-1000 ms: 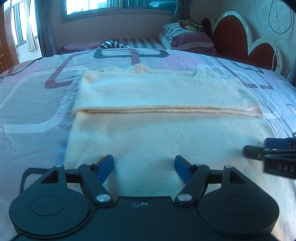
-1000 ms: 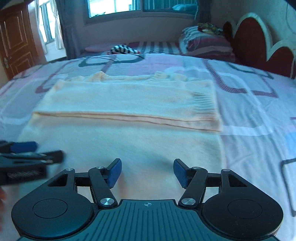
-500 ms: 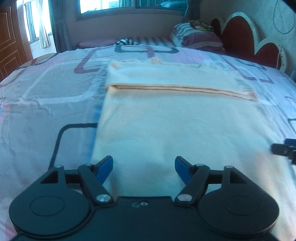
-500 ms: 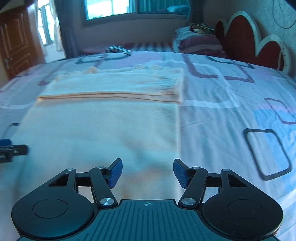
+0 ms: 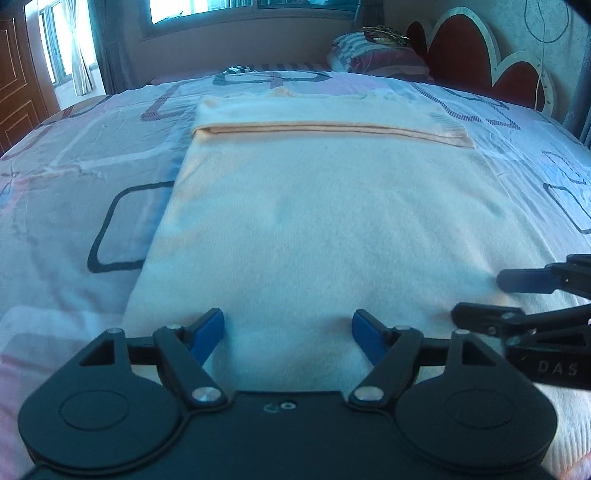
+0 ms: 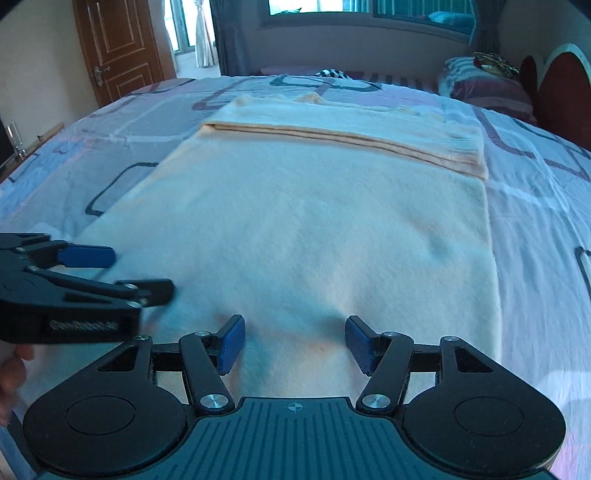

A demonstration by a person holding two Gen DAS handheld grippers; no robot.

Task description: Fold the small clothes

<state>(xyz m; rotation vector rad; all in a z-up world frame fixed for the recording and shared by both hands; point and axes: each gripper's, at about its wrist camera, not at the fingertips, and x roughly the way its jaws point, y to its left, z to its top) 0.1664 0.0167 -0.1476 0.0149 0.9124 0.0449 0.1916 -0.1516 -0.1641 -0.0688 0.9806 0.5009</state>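
A pale cream knitted sweater (image 5: pixel 317 221) lies flat on the bed, its sleeves folded across the far part as a band (image 5: pixel 325 118). It also shows in the right wrist view (image 6: pixel 306 229), with the folded band (image 6: pixel 351 129). My left gripper (image 5: pixel 288 334) is open and empty, low over the sweater's near hem, left of middle. My right gripper (image 6: pixel 293 341) is open and empty over the near hem to its right. Each gripper shows in the other's view: the right one (image 5: pixel 495 295) and the left one (image 6: pixel 129 273).
The bed (image 5: pixel 74 184) has a pastel sheet with dark rounded-square outlines. Striped pillows (image 5: pixel 373 55) and a red headboard (image 5: pixel 480 55) stand at the far right. A wooden door (image 6: pixel 118 48) and a window (image 6: pixel 362 11) are beyond the bed.
Both grippers have pulled back toward the sweater's near hem and come closer together, each now well inside the other's view. Both stay open. The sweater has not moved.
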